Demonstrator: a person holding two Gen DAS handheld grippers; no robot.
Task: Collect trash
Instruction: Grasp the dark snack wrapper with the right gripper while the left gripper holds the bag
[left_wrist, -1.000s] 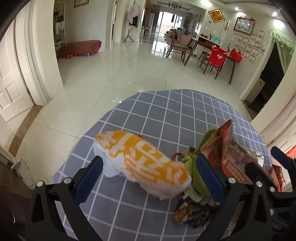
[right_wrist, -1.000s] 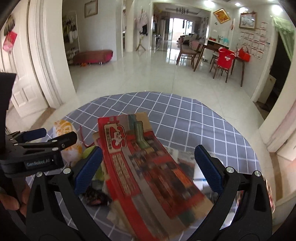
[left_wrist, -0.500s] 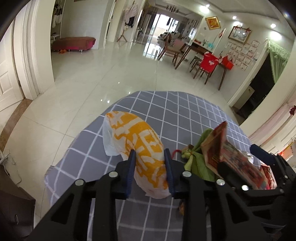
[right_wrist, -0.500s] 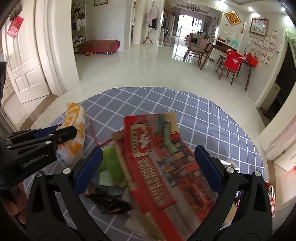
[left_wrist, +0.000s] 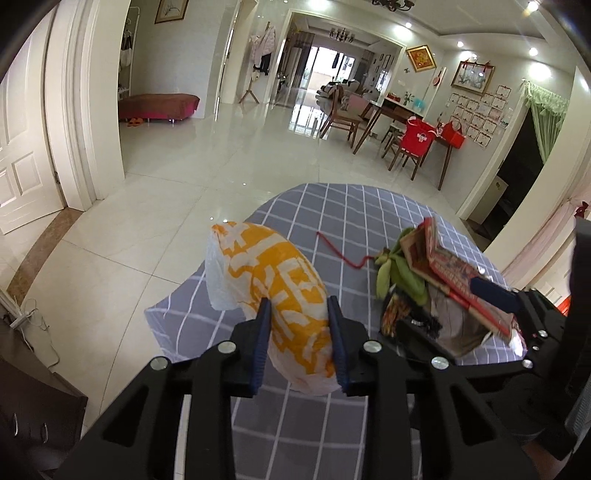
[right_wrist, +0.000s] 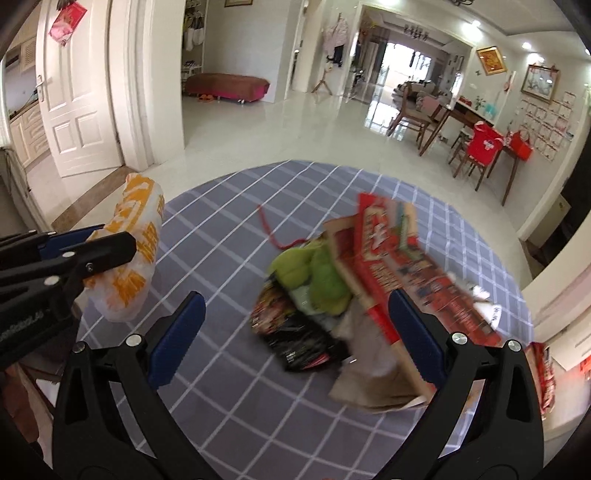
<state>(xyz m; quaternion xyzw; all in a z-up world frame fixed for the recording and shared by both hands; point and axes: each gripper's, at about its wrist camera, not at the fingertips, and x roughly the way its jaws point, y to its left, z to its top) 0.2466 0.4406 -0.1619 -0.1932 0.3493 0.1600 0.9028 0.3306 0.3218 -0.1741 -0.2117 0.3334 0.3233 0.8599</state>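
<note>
A white plastic bag with orange print is clamped between the blue pads of my left gripper, which is shut on it near the table's left edge. The right wrist view shows the same bag held just off the cloth in the left gripper. My right gripper is open above a trash pile: a red printed paper bag, green crumpled scraps and a black snack wrapper. A red string trails from the pile.
The round table wears a grey checked cloth, and its left edge drops to a glossy tiled floor. A dark cabinet stands at the lower left. White scraps lie past the red bag.
My left jaws went from wide open to shut on the orange-printed bag and carried it leftward. The right gripper drew back from the red paper bag, so the whole pile now shows.
</note>
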